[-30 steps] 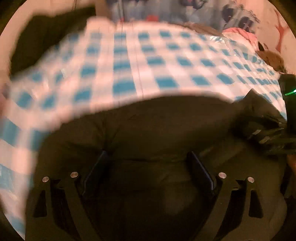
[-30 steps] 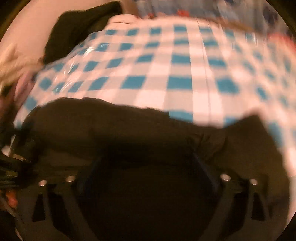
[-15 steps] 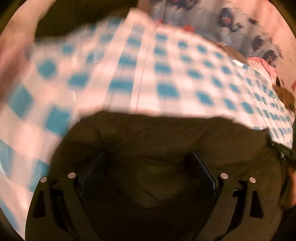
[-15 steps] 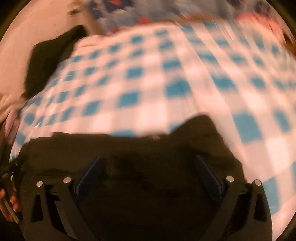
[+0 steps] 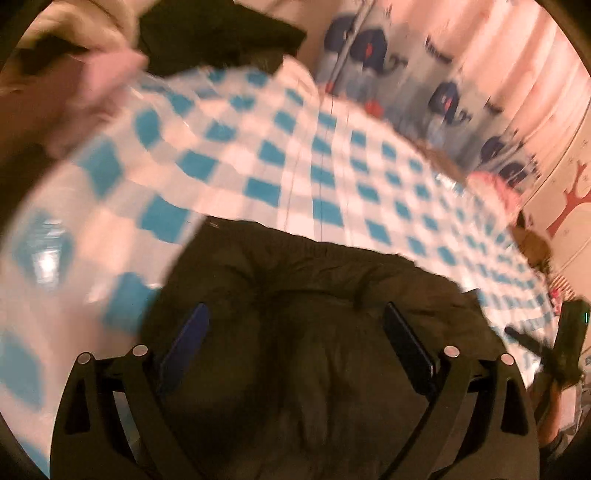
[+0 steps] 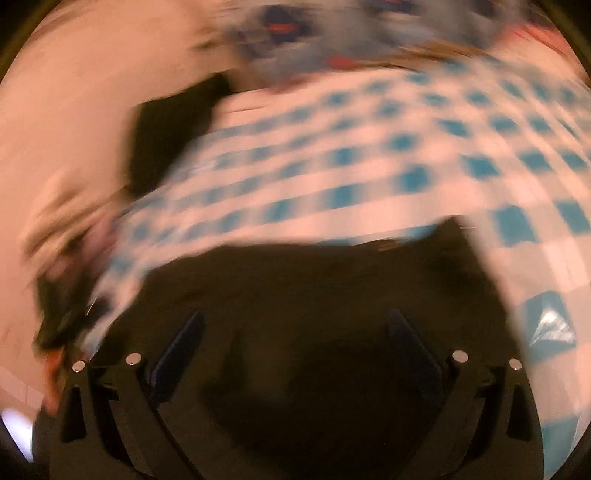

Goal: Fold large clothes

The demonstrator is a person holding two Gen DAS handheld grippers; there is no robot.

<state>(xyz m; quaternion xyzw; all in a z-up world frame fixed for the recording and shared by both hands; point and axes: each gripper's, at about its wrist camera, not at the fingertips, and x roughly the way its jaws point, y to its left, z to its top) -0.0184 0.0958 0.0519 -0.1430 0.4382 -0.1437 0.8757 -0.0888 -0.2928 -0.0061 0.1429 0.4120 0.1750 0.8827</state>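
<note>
Left wrist view first, reading from the left finger across. The left gripper (image 5: 295, 339) has its two blue-faced fingers (image 5: 186, 338) spread wide, nothing pinched between the pads. Under and between them lies the dark garment (image 5: 314, 295), one big piece of soft olive-black cloth, matte, puckered into radiating creases where it bunches between the fingers. Its far edge runs in a curve just beyond the fingertips. Past that edge is the checked cloth (image 5: 258, 155): blue and white squares, glossy like plastic, with glare off to the left of the left finger and one straight seam line running away ahead. Beyond the fingertips on the far left, a second dark bundle (image 5: 218, 33) sits at the cloth's far corner, next to pale crumpled fabric. Far ahead hangs a whale-print curtain (image 5: 373, 48), at least three dark blue whales countable. To the right of the right finger, the other gripper shows at the frame edge as a black shape with a small green light.

Now the right wrist view, heavily smeared by motion. The right gripper (image 6: 295, 343) also has its two fingers (image 6: 177, 343) spread apart, pads clear of each other, gripping nothing visible. The same dark garment (image 6: 314, 295) fills the space between and under them, reading almost black here, its texture lost in blur. Ahead of the fingertips the checked cloth (image 6: 369, 147) stretches away. Far ahead of the left finger sits the dark bundle (image 6: 170, 133).
</note>
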